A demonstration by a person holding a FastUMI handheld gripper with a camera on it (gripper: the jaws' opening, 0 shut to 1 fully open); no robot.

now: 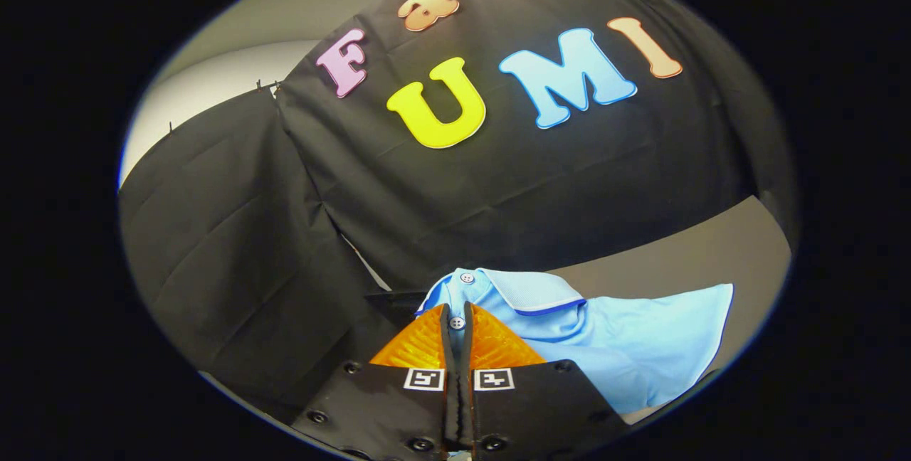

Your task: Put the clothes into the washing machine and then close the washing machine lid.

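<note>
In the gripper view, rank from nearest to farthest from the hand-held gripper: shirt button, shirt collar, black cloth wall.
Hand-held gripper is shut on the blue polo shirt.
1. Shirt button, between the fingers.
2. Shirt collar, just ahead, rightward.
3. Black cloth wall, well beyond.

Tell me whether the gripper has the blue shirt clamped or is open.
Clamped. The gripper fingers are closed on the blue shirt at its button placket, just below the collar; the cloth spreads out beyond them.

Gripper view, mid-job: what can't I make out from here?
- Shirt: the placket pinched in the closed claw is hidden by its fingers; the lower hem is cut off by the view's edge.
- Surface under the shirt: covered by fabric.
- Claw body: cut off at the bottom.
</note>
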